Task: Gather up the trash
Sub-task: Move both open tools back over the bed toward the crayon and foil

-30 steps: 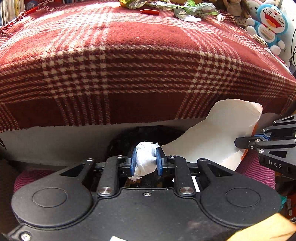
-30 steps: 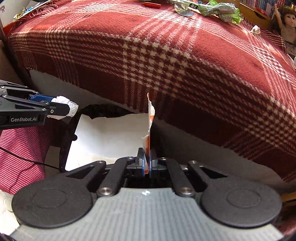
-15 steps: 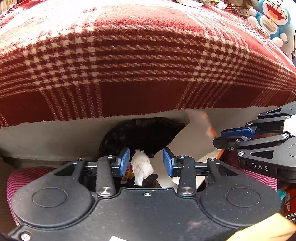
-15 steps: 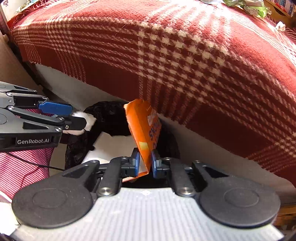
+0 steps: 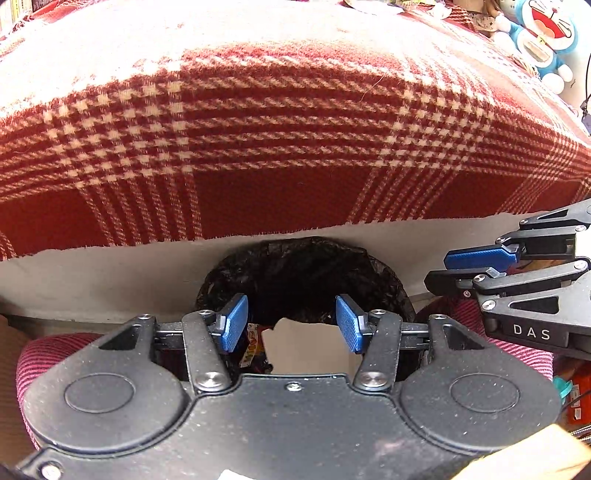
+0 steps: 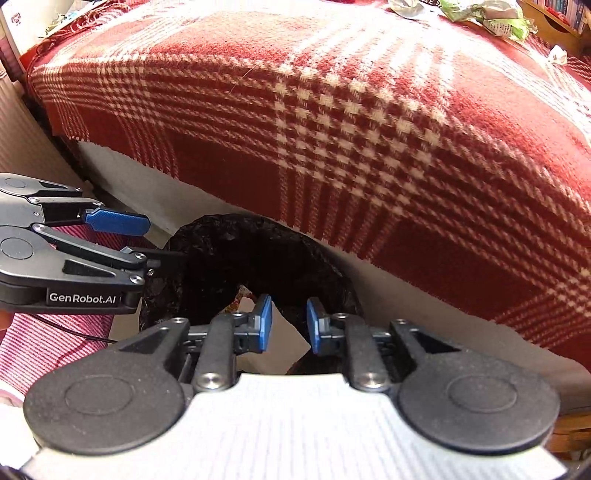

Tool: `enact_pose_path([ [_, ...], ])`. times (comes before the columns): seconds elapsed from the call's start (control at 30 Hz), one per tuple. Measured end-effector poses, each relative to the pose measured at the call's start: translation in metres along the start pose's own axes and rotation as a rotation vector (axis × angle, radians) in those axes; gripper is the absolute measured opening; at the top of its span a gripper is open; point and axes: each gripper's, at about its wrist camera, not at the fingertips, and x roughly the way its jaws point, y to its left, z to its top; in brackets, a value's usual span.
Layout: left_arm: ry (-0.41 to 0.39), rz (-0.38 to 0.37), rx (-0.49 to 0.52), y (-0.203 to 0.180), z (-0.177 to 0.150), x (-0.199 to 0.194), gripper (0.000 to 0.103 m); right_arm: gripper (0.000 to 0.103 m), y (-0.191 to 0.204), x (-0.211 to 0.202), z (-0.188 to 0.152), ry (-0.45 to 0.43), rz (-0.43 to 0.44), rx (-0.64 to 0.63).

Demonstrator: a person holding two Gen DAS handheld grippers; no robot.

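Red plaid blanket (image 5: 280, 133) fills the left wrist view, draped over a bed edge above a black-lined trash bin (image 5: 303, 269). Over its mouth the left gripper (image 5: 291, 321) hangs released and empty; a white sheet (image 5: 306, 350) and a printed wrapper (image 5: 251, 343) lie inside.

From the right wrist, the right gripper (image 6: 289, 325) is likewise spread, holding nothing, above the bin (image 6: 255, 266). Green wrappers (image 6: 491, 14) on the blanket's far side are seemingly yet to be collected, so the job looks part done.

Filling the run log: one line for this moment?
left gripper: open, empty | right gripper: open, empty | both over bin bag | wrappers on blanket
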Motion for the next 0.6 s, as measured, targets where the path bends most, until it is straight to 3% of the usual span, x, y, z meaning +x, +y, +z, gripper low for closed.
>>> enact_pose_path([
  [0.37,-0.064,-0.029,0.014,-0.005,0.012,-0.029,0.055,0.055,-0.003,-0.036,0.003,-0.078,0.018,-0.019],
  [0.47,-0.133,-0.046,0.020,-0.004,0.022,-0.052,0.057,0.059,0.000,-0.054,0.007,-0.124,0.032,-0.040],
  [0.6,-0.248,-0.070,0.018,0.002,0.043,-0.083,0.070,0.063,-0.008,-0.081,0.017,-0.214,0.047,-0.039],
])
